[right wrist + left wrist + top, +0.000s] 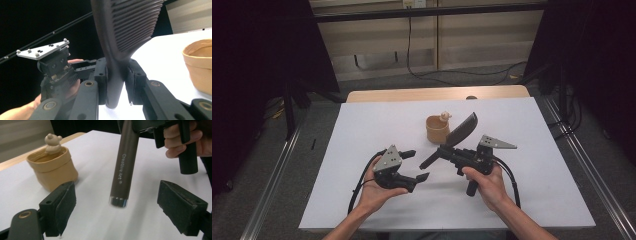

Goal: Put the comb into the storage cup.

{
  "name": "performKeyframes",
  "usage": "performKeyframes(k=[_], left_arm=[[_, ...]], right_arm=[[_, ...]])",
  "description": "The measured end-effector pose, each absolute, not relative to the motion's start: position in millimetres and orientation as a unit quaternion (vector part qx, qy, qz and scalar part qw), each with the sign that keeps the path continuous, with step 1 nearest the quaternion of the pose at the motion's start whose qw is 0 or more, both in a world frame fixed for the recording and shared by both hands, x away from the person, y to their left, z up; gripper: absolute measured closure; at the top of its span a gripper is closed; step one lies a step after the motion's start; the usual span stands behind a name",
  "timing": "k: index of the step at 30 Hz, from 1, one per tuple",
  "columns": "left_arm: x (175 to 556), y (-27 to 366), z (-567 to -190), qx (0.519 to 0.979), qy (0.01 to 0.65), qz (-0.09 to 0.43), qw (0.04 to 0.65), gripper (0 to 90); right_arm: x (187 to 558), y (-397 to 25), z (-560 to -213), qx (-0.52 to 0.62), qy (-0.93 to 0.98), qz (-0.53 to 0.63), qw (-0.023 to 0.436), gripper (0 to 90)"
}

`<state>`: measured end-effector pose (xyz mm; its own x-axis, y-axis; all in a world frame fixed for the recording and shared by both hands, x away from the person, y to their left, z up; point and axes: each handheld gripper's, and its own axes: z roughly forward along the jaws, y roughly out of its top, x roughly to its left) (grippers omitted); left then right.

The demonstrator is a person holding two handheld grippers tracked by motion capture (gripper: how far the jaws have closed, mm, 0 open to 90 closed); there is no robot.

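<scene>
- Brush (460, 133) is the thing in hand: a dark hairbrush with a ribbed head and a long handle, clamped by the right hand-held gripper (446, 150) at the neck where head meets handle, as the right gripper view shows (117, 75).
- Long axis, on the high view: it runs from about 1 o'clock, where the head rises above the cup, down to about 7 o'clock, where the handle's free end (428, 162) points toward the left hand.
- Left hand-held gripper (416, 165) sits at roughly 8 o'clock from that free end, jaws spread wide and holding nothing.
- In the left gripper view the handle (124, 167) hangs straight ahead between the two open jaws, its metal-capped tip (118, 202) nearest, touching neither jaw; it looks to sit a little above the bench.
- Left is clearly the nearer free gripper. As I judge it, a takeover calls for a short push toward 2 o'clock along the handle, then closing across it, with the jaws already set either side.
- Tan cup (437, 128) with a small bear figure (445, 117) on its rim stands on the white bench (532, 180) at about 11 o'clock from the right gripper, just beside the head, likely where the brush is bound.
</scene>
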<state>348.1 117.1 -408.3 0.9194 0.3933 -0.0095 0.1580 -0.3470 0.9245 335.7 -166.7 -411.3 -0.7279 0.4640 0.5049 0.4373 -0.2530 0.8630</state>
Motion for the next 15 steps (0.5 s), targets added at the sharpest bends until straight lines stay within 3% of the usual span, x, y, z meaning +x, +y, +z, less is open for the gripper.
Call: performKeyframes(k=[4, 15], left_arm=[[347.1, 121.6, -405.6, 0.815, 0.187, 0.122, 0.534, 8.5], [340.5, 137.6, -407.0, 0.793, 0.220, 0.149, 0.549, 4.2]], right_arm=[[336.7, -168.6, -407.7, 0.361, 0.623, 0.694, 0.026, 72.9], [343.7, -179.9, -399.0, 0.354, 0.629, 0.690, 0.060, 73.0]])
